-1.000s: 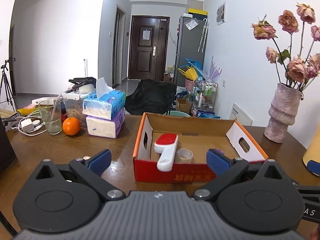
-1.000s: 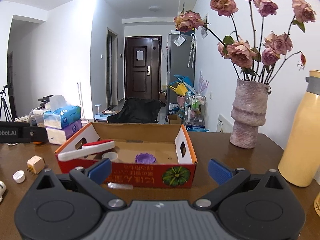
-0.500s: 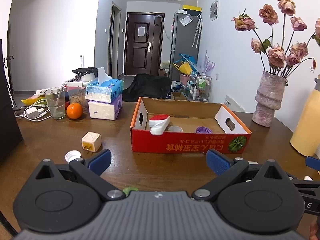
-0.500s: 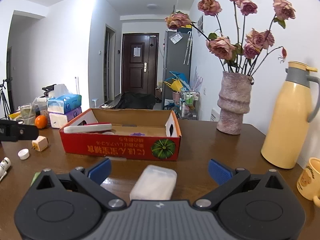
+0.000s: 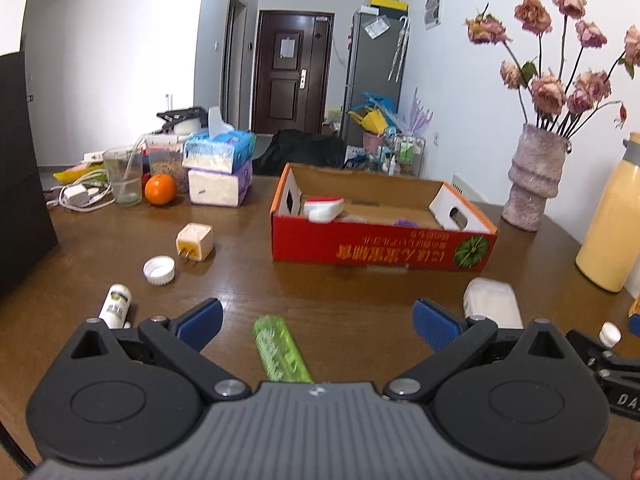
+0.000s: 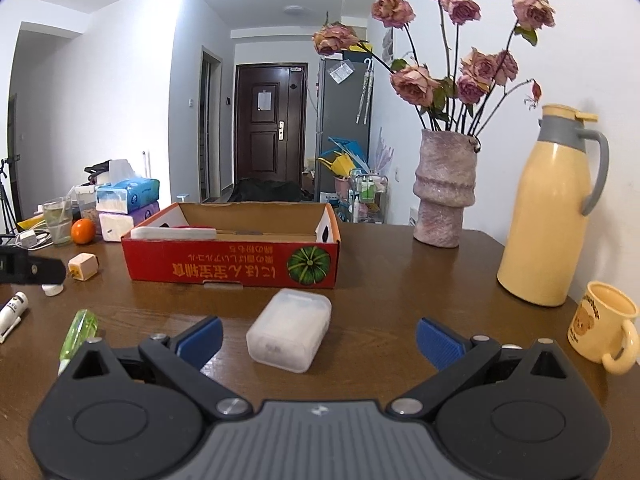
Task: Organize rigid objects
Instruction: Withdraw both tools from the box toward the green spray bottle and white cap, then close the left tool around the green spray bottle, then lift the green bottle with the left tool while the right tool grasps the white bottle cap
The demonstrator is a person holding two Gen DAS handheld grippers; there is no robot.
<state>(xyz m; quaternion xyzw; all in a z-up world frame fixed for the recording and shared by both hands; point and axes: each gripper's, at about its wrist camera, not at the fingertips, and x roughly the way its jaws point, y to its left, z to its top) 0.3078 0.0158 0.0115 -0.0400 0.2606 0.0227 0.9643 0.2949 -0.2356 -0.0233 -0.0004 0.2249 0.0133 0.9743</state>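
The left gripper [image 5: 316, 318] is holding its blue fingers [image 5: 199, 317] spread wide with nothing between them but the green screwdriver handle [image 5: 281, 352], which is lying untouched on the surface [image 5: 320, 280] at lower centre of the left view. The right gripper [image 6: 318, 336] is likewise gaping and gripping nothing, with the translucent plastic case [image 6: 290, 328] sitting in the gap, nearer its left finger.

Both grippers have been pulling back from the red cardboard box [image 5: 380, 240] over the last second: the box, which was filling the lower middle of each view, is now sitting in mid frame, and loose items have been coming into sight. This suggests a drop-off has finished and the next pick is being lined up.

Outward, in the left view, a white bottle cap [image 5: 159, 270] and a cream plug adapter [image 5: 194, 242] are lying left of centre, and a small white tube [image 5: 116, 305] is lying at lower left. In the box, a red-and-white brush [image 5: 322, 208] is leaning against the left wall.

Both grippers are being held low, roughly level, pointing toward the box.
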